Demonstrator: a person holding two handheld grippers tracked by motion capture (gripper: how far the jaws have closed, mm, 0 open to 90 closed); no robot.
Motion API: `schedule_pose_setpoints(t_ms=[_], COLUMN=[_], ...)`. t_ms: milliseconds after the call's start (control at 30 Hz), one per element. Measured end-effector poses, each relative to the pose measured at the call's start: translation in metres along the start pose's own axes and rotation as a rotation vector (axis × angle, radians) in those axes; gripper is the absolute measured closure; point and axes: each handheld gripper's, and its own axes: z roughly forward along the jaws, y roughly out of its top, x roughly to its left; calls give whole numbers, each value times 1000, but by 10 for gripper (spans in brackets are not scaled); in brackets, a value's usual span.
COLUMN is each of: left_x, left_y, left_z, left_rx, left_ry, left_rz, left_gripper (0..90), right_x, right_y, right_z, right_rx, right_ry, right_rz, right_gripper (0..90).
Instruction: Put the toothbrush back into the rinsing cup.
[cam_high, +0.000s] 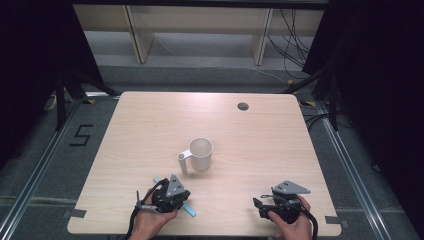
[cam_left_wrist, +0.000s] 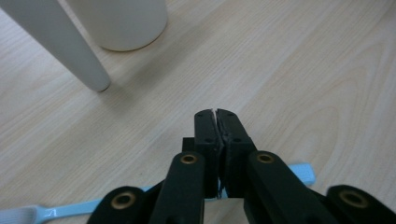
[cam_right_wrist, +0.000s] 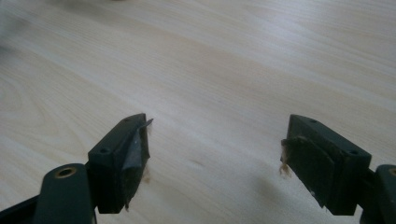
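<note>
The left tool (cam_left_wrist: 217, 122) has clamped the blue toothbrush (cam_left_wrist: 70, 210) lying on the surface (cam_high: 280, 145), presumably to lift it. It likely belongs in the white cup (cam_high: 201, 154). The right tool (cam_right_wrist: 215, 158) rests open.

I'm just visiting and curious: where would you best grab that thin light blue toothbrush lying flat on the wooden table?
Grip the light blue toothbrush at its slim handle's middle, coming from above, jaws across its width. It lies flat, so only its narrow sides offer purchase; the left gripper is there, shut.

We saw bright light on the table (cam_high: 150, 125), with glare near twelve o'clock. The room around was dark. The close views looked a bit blurry.
</note>
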Motion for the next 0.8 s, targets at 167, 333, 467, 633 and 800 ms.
schedule_pose_setpoints(t_ms=[167,333,467,633,800], left_x=[-4,-5,-6,-7,-7], left_y=[0,2,2,0,-3], left_z=[5,6,7,8,6], left_rx=[-9,-10,-8,1,9], left_ry=[-35,-47,-61,-74,-88], left_rz=[-13,-13,-17,-16,4], left_gripper=[896,897,897,897,897], right_x=[1,1,2,2,2], right_y=[1,0,0,0,0], right_z=[-1,-1,-1,-1,-1], right_rx=[15,28,15,21,20], right_ry=[7,17,2,2,2], right_rz=[16,26,21,19,19], right_gripper=[228,228,228,228,228])
